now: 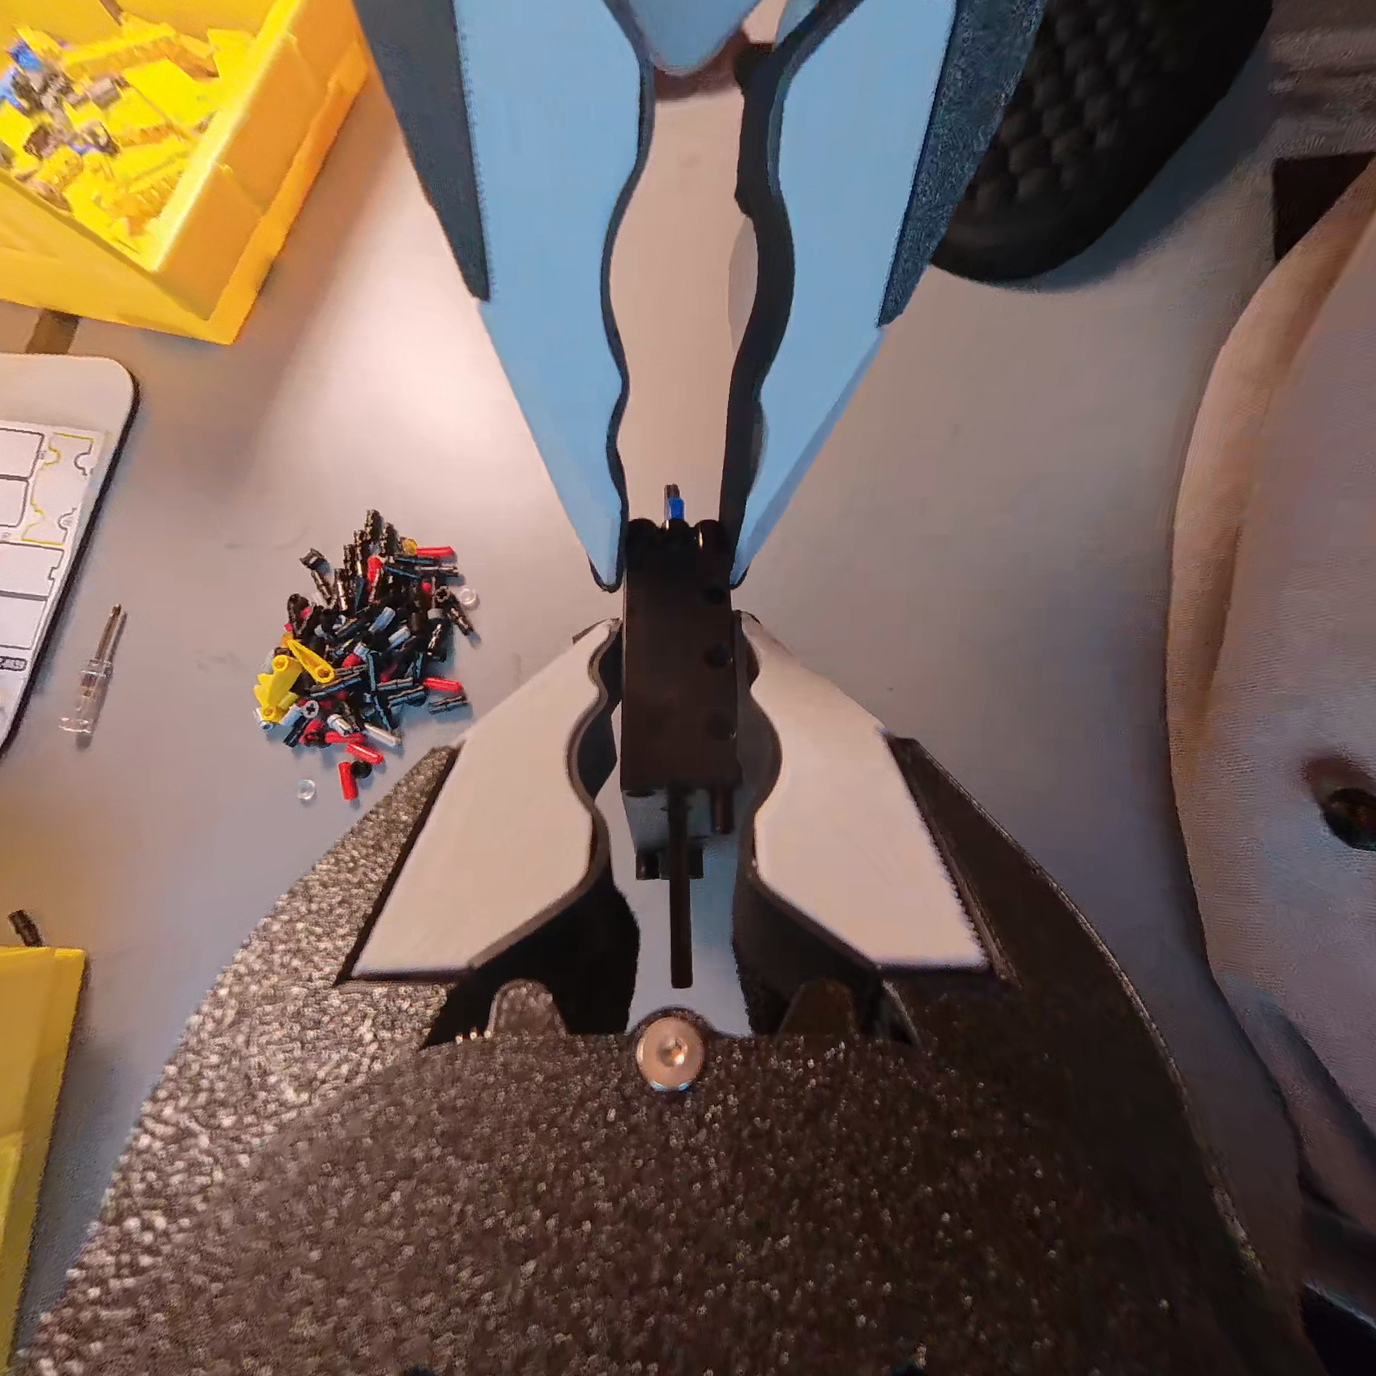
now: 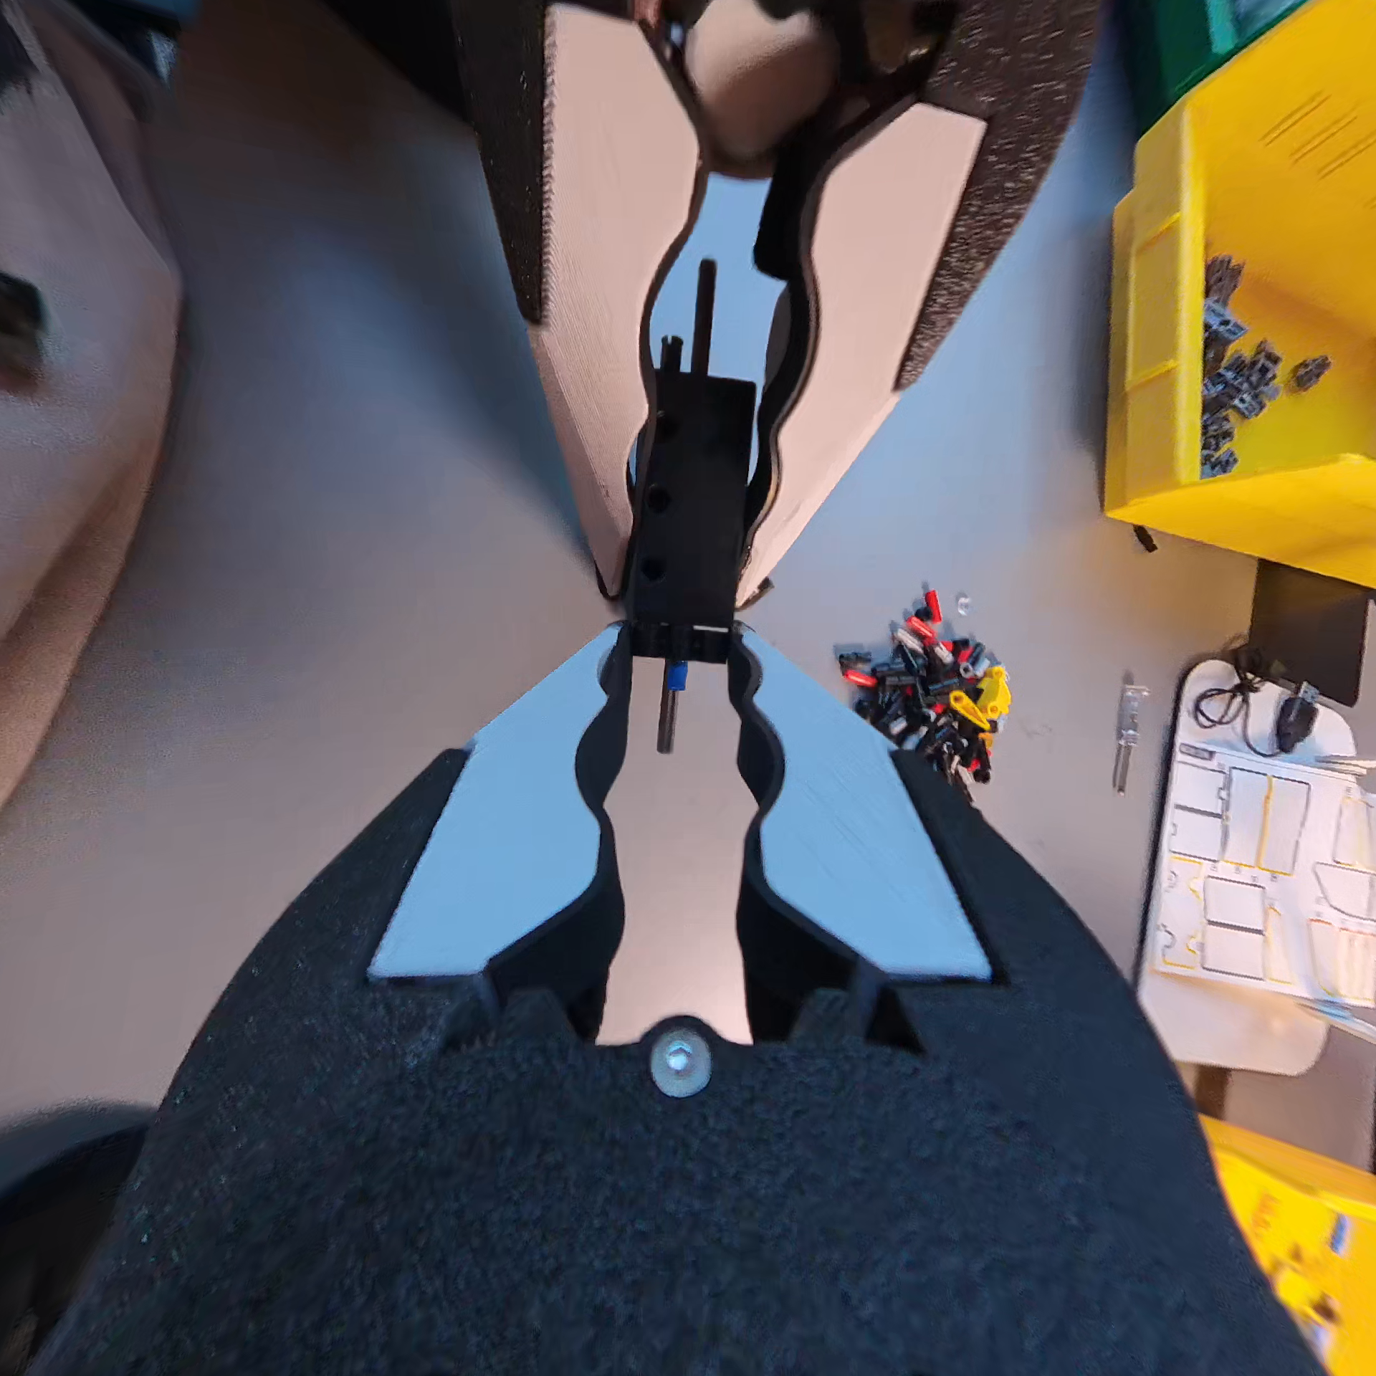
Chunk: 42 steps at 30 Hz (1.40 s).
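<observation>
Left wrist view puts the black rectangular plastic block with round side holes [image 1: 674, 685] at the centre, and we see our left gripper [image 1: 677, 633] closed on it, both white fingers [image 1: 521, 804] pressed against its long sides near their tips. A thin black axle rod [image 1: 679, 893] sticks out of the block's near end toward the camera, and a small blue pin [image 1: 676, 508] juts from its far end. At that far end the right gripper [image 1: 674, 577] meets the block head-on, its two pale fingertips clamped on the block's end corners. In the right wrist view the same block [image 2: 689, 506] sits just beyond the right gripper [image 2: 679, 640], whose narrow-set tips pinch the near end, with the blue pin [image 2: 676, 679] between the fingers. Left of the block on the grey tabletop [image 1: 968, 462] lies a loose heap of small black, red and yellow plastic connector pieces [image 1: 365, 655]. Farther left is a clear-handled small screwdriver [image 1: 95, 674], then a white sticker sheet [image 1: 37, 521]. A yellow plastic parts bin [image 1: 149, 149] stands beyond the heap.
</observation>
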Available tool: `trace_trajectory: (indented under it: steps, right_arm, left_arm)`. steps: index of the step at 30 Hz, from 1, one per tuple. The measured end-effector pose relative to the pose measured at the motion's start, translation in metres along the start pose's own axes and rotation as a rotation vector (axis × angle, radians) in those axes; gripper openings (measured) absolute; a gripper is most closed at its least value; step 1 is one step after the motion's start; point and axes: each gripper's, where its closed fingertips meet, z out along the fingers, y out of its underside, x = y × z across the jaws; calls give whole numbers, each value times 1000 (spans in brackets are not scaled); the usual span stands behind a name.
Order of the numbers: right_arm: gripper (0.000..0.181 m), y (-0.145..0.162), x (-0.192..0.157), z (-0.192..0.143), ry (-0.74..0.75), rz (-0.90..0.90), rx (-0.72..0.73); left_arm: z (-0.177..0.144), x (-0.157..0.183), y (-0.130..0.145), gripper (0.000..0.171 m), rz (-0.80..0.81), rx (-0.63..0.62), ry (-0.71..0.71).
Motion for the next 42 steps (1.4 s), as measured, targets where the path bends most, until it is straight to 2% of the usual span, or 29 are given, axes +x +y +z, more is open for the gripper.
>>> trace_trajectory:
  steps: [2, 5, 10, 25, 26, 27, 28, 30, 31, 34, 36, 39, 42]
  right_arm:
    - [25, 5, 2, 2, -6, -44, -76]
    - [25, 7, 4, 3, -35, -24, -92]
    - [24, 3, -4, 0, -66, 120, 60]
    - [22, -22, -36, -40, -50, 163, 354]
    - [6, -19, -37, -43, -45, 149, 341]
    - [2, -16, -27, -51, 16, 171, 385]
    - [1, -16, -28, -57, -1, 190, 403]
    - [2, -10, -40, -43, 4, 111, 311]
    - [2, -8, -40, -40, -17, 145, 312]
    - [3, -11, -33, -46, -25, 216, 383]
    - [16, -12, -28, -46, 11, 224, 403]
    - [27, -12, -22, -46, 42, 264, 416]
    - [25, -18, -21, -41, 67, 260, 450]
  left_arm:
    - [3, -3, -2, 26, 6, -52, 10]
    - [5, -6, -2, 27, 30, -93, -1]
    - [4, 4, -4, 27, -23, -18, 59]
    - [-23, 44, -32, 28, -92, 186, 227]
    - [-25, 40, -28, 28, -98, 174, 212]
    - [-29, 33, -24, 28, -115, 195, 181]
    - [-32, 40, -25, 27, -156, 219, 234]
    - [-22, 46, -11, 27, -98, 139, 212]
    - [-22, 46, -10, 27, -117, 147, 224]
    - [-26, 42, -12, 27, -156, 188, 230]
    - [-25, 37, -7, 27, -210, 199, 232]
    - [-28, 32, -11, 27, -329, 286, 299]
    - [-28, 35, -15, 27, -416, 344, 393]
